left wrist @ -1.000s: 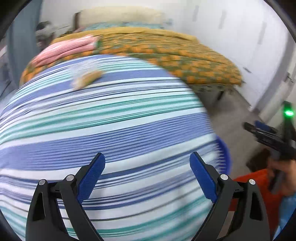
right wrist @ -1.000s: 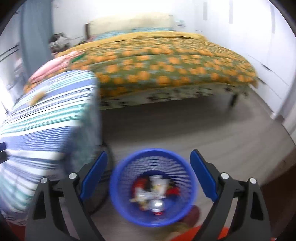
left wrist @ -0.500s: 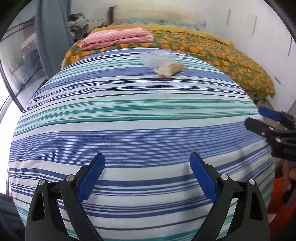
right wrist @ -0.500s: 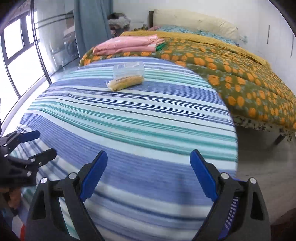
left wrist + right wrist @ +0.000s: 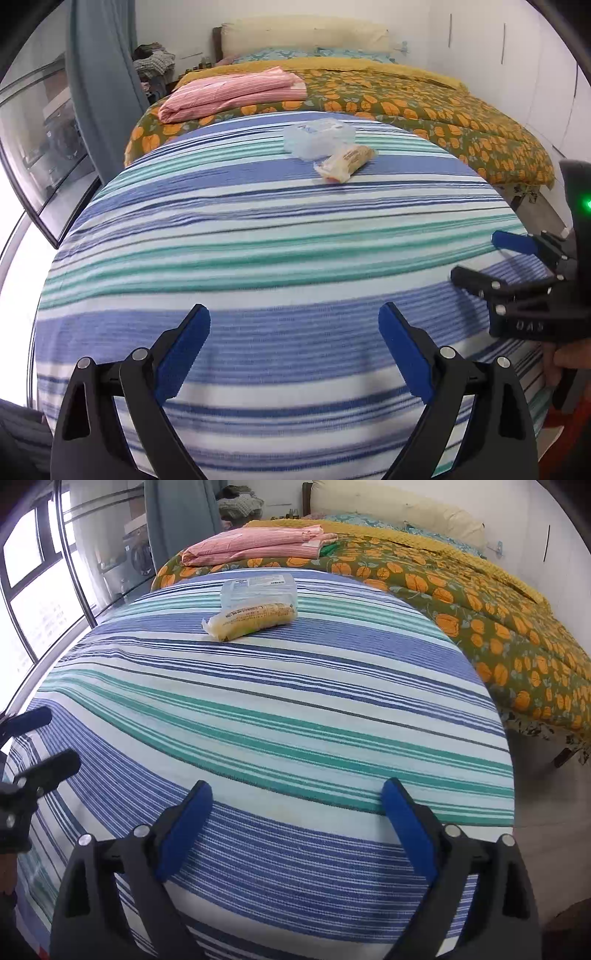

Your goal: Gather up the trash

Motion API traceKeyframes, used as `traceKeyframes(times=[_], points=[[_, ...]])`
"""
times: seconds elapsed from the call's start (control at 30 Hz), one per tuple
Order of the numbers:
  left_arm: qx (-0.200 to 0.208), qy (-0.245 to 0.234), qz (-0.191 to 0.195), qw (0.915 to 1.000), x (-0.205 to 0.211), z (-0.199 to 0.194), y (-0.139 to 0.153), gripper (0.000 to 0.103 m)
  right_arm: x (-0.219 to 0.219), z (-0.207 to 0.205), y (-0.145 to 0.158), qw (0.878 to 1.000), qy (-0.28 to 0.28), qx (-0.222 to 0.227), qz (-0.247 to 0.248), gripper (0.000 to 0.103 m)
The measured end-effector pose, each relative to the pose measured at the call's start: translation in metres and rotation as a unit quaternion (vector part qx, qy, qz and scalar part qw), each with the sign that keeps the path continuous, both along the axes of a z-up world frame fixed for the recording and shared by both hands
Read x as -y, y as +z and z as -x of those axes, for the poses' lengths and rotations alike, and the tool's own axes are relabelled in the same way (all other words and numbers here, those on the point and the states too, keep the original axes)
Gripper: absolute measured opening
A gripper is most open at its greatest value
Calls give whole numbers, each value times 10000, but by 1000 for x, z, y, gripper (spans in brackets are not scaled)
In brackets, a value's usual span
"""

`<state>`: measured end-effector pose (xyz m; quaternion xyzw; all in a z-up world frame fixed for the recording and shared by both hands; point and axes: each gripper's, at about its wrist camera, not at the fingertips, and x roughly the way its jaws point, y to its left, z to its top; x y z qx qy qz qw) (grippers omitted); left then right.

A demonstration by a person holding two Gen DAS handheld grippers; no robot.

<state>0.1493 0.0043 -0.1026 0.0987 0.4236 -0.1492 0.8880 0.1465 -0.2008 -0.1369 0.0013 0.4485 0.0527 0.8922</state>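
Note:
A yellow snack wrapper (image 5: 345, 163) (image 5: 251, 621) lies on the far part of a round table with a striped cloth (image 5: 258, 258) (image 5: 295, 720). Touching it on its far side is a clear plastic container (image 5: 318, 137) (image 5: 257, 589). My left gripper (image 5: 294, 350) hovers open over the near edge of the table, empty. My right gripper (image 5: 297, 829) is open and empty too, also over the near side. Each gripper shows in the other's view: the right gripper (image 5: 495, 258) at the right edge, the left gripper (image 5: 42, 738) at the left edge.
A bed with an orange-patterned cover (image 5: 443, 110) (image 5: 498, 627) stands behind the table, with folded pink cloth (image 5: 232, 94) (image 5: 255, 542) on it. A grey-blue curtain (image 5: 103, 74) and a window (image 5: 33, 590) are at the left. Bare floor (image 5: 546, 830) lies to the right.
Both views have swung from the floor and the blue bin up to the table top. The wrapper and container now look closer. Both grippers stay open.

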Motion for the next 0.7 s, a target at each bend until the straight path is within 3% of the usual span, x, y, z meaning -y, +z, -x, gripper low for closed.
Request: traceKeyframes(times=[0.17, 0.3, 0.43, 0.53, 0.63, 0.7], points=[[-44, -698, 248, 9972, 13, -44, 13, 92, -1, 1, 0, 10000, -2, 12, 30, 92], [-229, -1182, 118, 9927, 43, -95, 11, 92, -1, 1, 0, 10000, -6, 14, 32, 92], [-364, -1399, -114, 9894, 74, -133, -2, 92, -1, 1, 0, 10000, -3, 14, 24, 92], [-561, -1405, -36, 9885, 87, -154, -11, 91, -1, 1, 0, 10000, -5, 16, 33, 92], [-756, -1485, 14, 9860, 98, -165, -16, 78, -1, 1, 0, 10000, -5, 16, 30, 92], [-810, -1486, -14, 9856, 103, -167, -20, 62, -1, 1, 0, 10000, -6, 16, 32, 92]])
